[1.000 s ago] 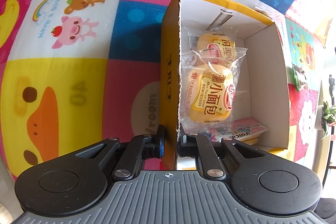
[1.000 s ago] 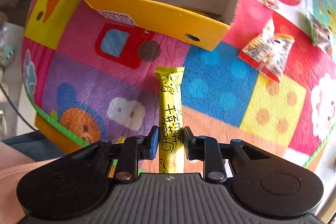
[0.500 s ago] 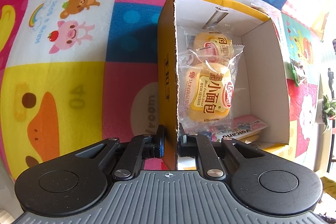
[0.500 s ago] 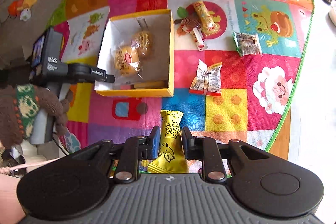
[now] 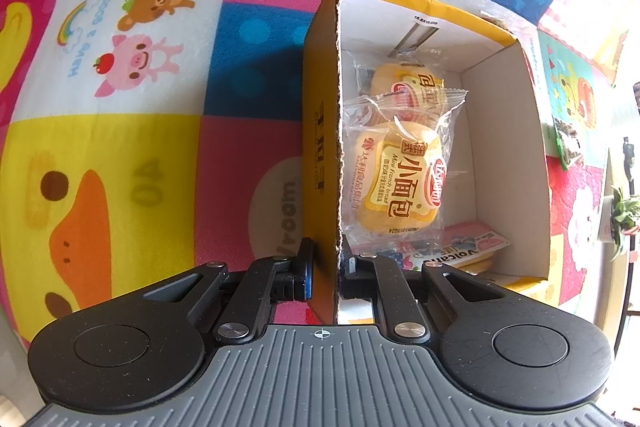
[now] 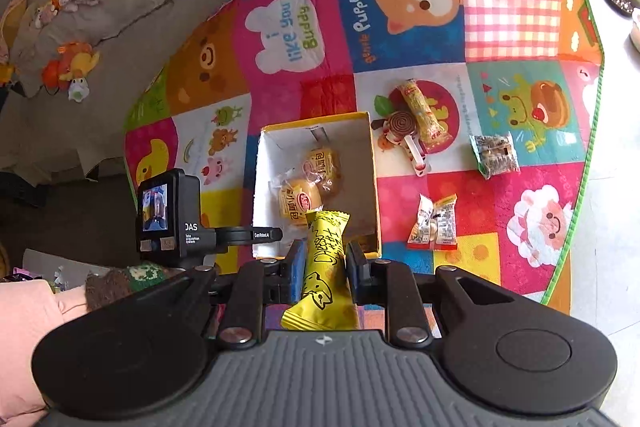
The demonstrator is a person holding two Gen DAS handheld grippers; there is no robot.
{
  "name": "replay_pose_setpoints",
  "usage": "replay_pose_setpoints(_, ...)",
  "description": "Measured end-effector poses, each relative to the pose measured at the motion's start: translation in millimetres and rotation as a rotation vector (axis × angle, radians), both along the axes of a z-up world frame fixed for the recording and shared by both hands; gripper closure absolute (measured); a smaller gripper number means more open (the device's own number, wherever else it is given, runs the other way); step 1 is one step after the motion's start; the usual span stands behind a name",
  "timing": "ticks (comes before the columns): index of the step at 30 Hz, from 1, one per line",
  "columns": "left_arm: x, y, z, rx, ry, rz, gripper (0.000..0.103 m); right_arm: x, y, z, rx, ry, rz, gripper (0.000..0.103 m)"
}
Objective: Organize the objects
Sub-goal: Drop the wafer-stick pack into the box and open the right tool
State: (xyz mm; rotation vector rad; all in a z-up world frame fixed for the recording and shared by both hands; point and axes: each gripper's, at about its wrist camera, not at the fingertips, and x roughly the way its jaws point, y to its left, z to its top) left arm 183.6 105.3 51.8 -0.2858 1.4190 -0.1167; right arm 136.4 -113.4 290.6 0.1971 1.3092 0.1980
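The left claw (image 5: 324, 271) pinches the near wall of the yellow box (image 5: 320, 131), one finger outside, one inside. Just ahead of it inside the box lie two wrapped buns (image 5: 394, 179) and, probably, a flat pink packet (image 5: 472, 247), partly hidden. The right claw (image 6: 322, 261) is clamped on a yellow cheese stick (image 6: 326, 255), above the play mat (image 6: 480, 7), with the box ahead and below.

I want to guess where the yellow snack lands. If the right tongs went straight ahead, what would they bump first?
Probably the yellow box, near its front edge. The right tongs, shut on the cheese stick, point there, though depth is unclear.
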Motion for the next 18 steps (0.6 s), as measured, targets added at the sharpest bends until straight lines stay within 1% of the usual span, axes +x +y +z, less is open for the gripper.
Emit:
replay_pose_setpoints(4, 0.0, -1.2, 0.3, 0.005, 0.003, 0.006, 0.090, 18.9, 14.7, 0.6, -0.040, -0.105, -0.006, 0.082)
replay_pose_setpoints(7, 0.4, -1.9, 0.3, 0.008, 0.006, 0.008, 0.090, 30.4, 22.2, -1.0, -0.043, -0.192, -0.019, 0.081)
replay_pose_setpoints(8, 0.3, -1.6, 0.3, 0.007, 0.008, 0.010, 0.090, 33.6, 24.8, -3.9, -0.045, -0.198, -0.015, 0.080)
replay_pose_setpoints(9, 0.3, -1.0, 0.5, 0.006, 0.010, 0.013, 0.090, 36.4, 26.4, -7.7, -0.043, -0.186, -0.010, 0.071)
replay_pose_setpoints(10, 0.2, -0.6, 0.5, 0.005, 0.012, 0.016, 0.090, 37.8, 26.7, -12.1, -0.038, -0.169, -0.011, 0.065)
replay_pose_setpoints(11, 0.2, -0.1, 0.4, 0.004, 0.013, 0.017, 0.091, 36.2, 26.0, -15.3, -0.030, -0.159, -0.015, 0.056)
replay_pose_setpoints(12, 0.3, -0.3, 0.6, 0.005, 0.014, 0.017, 0.091, 33.8, 24.5, -18.1, -0.025, -0.150, -0.012, 0.053)
replay_pose_setpoints(13, 0.5, -0.6, 0.7, 0.007, 0.015, 0.017, 0.091, 31.1, 22.2, -20.8, -0.026, -0.140, -0.009, 0.053)
replay_pose_setpoints(18, 3.3, -4.2, 0.4, 0.022, 0.027, 0.017, 0.091, 14.1, -11.1, -42.1, -0.086, -0.068, -0.043, 0.049)
